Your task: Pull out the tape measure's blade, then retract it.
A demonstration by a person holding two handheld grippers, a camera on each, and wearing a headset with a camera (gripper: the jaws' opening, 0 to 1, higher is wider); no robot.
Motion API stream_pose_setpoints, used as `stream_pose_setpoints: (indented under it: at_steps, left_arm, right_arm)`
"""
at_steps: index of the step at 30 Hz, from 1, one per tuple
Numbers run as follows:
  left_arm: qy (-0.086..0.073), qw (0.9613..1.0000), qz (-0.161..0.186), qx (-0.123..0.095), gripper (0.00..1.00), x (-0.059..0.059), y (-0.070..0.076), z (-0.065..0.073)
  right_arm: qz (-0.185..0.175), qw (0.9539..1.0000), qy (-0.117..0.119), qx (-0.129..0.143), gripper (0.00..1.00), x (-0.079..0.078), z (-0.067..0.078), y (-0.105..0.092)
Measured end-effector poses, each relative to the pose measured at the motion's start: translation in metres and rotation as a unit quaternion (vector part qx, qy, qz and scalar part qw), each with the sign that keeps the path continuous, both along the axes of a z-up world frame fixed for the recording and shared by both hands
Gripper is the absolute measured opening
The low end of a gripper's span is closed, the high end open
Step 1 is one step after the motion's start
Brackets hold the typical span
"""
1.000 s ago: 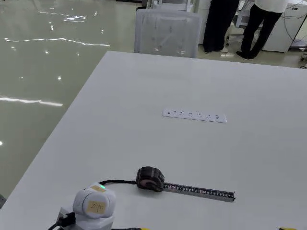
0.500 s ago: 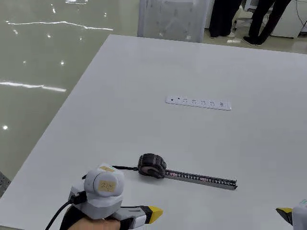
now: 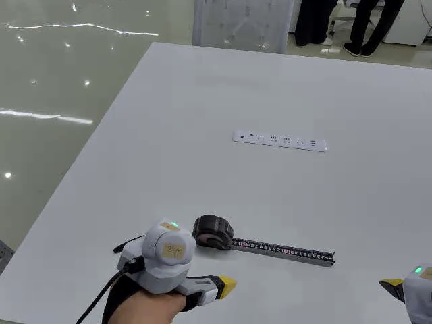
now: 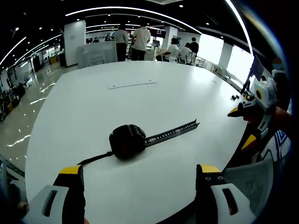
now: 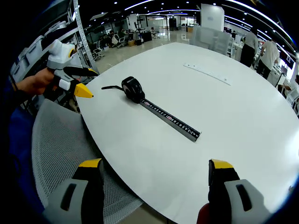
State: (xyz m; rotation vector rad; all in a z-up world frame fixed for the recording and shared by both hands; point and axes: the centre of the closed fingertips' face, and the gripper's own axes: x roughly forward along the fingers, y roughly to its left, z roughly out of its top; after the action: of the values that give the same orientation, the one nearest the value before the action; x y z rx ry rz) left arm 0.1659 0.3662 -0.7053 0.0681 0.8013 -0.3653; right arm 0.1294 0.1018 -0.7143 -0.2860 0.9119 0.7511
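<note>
We see a white tabletop [image 3: 202, 101] with a black tape measure [image 3: 213, 233] lying near its close edge. Its blade [image 3: 283, 251] is drawn part way out and lies flat on the tabletop, pointing to our right, its tip free. A thin black wrist strap [image 4: 96, 158] trails from the other side of the case. The left tongs [image 4: 139, 170] hover just short of the case on its near side. Their yellow-tipped jaws are spread wide with nothing between them, and they touch neither case nor blade. The right tongs [image 5: 155, 164] hang by the tabletop's close edge, well apart from the blade's tip, jaws likewise spread wide and gripping nothing. Farther across the tabletop lies a white power strip [image 3: 280, 141]. Beyond the far edge stands a pale chair [image 3: 243, 23], with people [image 3: 368, 27] standing behind it.
</note>
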Motion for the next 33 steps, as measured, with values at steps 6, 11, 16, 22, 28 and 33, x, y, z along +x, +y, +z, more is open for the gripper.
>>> stream_pose_setpoints:
  at_steps: [6, 11, 16, 22, 28, 33]
  left_arm:
    - [-0.006, 0.9998, 0.016, 0.0, 0.94, 0.012, 0.003, -0.002]
    - [-0.011, 0.9997, 0.02, -0.007, 0.93, 0.023, -0.002, -0.005]
    - [-0.012, 0.9997, 0.02, -0.005, 0.92, 0.032, -0.008, -0.009]
    - [-0.009, 0.9996, 0.027, -0.004, 0.9, 0.043, -0.011, -0.016]
    - [-0.005, 0.9994, 0.034, -0.007, 0.88, 0.053, -0.011, -0.023]
    - [0.0, 0.9992, 0.038, -0.01, 0.88, 0.062, -0.013, -0.031]
  right_arm:
    - [0.019, 0.9998, 0.003, -0.008, 0.86, 0.011, -0.008, -0.004]
    - [0.046, 0.9988, 0.003, -0.017, 0.84, 0.02, -0.015, -0.003]
    - [0.078, 0.9963, 0.011, -0.034, 0.81, 0.026, -0.026, -0.005]
    - [0.098, 0.9941, 0.016, -0.045, 0.79, 0.035, -0.036, -0.008]
    - [0.12, 0.991, 0.01, -0.059, 0.75, 0.049, -0.043, -0.014]
    - [0.144, 0.9872, 0.01, -0.068, 0.73, 0.058, -0.048, -0.017]
